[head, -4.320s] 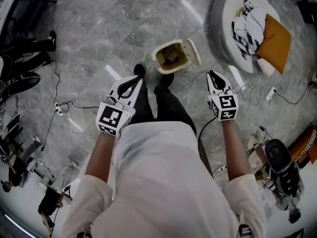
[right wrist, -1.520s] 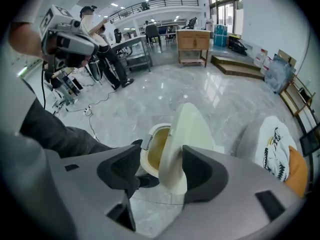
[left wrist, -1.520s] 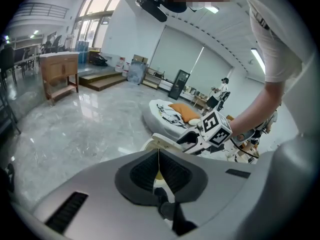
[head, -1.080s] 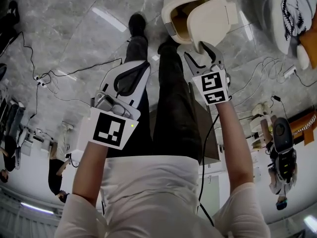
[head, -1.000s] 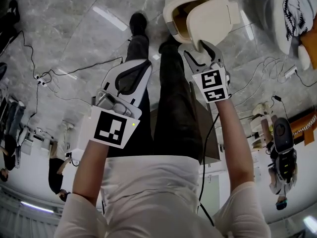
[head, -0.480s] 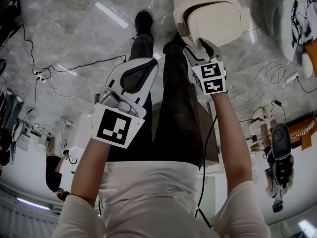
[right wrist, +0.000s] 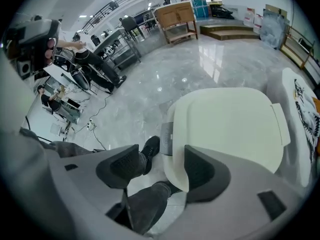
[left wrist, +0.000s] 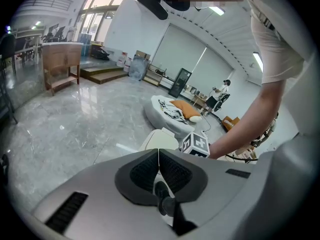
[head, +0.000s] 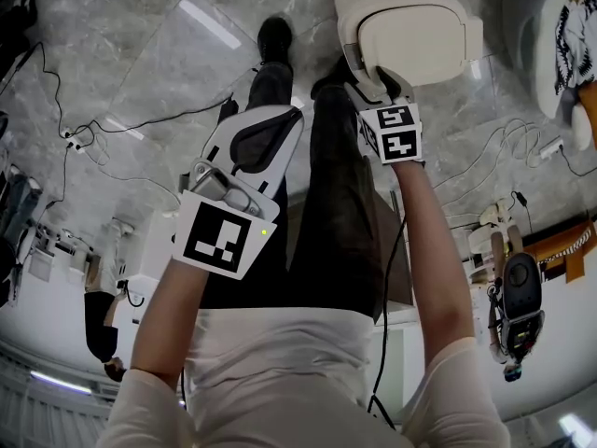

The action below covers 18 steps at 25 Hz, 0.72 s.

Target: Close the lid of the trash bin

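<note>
The cream trash bin [head: 410,31] stands on the marble floor just beyond the person's feet. Its lid [right wrist: 230,129] lies flat over the bin's mouth, and a grey pedal [right wrist: 167,139] shows at its front. My right gripper [head: 378,82] points steeply down at the lid's near edge. Its jaws are opening and its pads press on nothing; one fingertip [right wrist: 202,171] overlaps the lid's rim. My left gripper [head: 256,143] hangs shut and empty over the person's left leg, apart from the bin [left wrist: 160,139].
The person's dark trouser legs and black shoe [head: 274,35] stand between the grippers and the bin. Cables [head: 140,124] trail over the floor at left and right. A round white seat [head: 550,26] with cushions lies to the bin's right.
The lid has swung down from half raised to flat on the bin. My right gripper went down with it. The left gripper has barely shifted.
</note>
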Each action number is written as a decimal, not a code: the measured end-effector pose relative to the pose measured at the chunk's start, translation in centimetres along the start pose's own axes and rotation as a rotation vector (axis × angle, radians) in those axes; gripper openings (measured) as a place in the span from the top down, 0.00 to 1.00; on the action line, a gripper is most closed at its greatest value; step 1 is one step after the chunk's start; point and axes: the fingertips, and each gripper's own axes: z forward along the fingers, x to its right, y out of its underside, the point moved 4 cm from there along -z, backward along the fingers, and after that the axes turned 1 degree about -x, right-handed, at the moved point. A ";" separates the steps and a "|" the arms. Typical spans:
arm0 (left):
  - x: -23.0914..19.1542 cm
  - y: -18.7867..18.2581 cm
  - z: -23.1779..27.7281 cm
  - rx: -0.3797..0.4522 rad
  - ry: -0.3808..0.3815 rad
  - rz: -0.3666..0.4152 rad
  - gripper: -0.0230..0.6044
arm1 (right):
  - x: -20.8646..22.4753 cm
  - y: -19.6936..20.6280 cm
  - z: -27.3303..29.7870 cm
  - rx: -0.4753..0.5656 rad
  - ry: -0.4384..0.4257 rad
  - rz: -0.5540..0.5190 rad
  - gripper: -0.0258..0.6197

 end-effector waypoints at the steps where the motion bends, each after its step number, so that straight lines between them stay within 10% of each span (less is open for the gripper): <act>1: -0.2 0.1 0.0 0.002 -0.001 -0.004 0.93 | 0.0 0.0 0.2 -0.004 0.004 0.009 0.53; 18: -1.6 0.6 -1.2 0.012 -0.008 -0.012 0.93 | 0.3 0.0 1.5 -0.067 0.027 0.051 0.50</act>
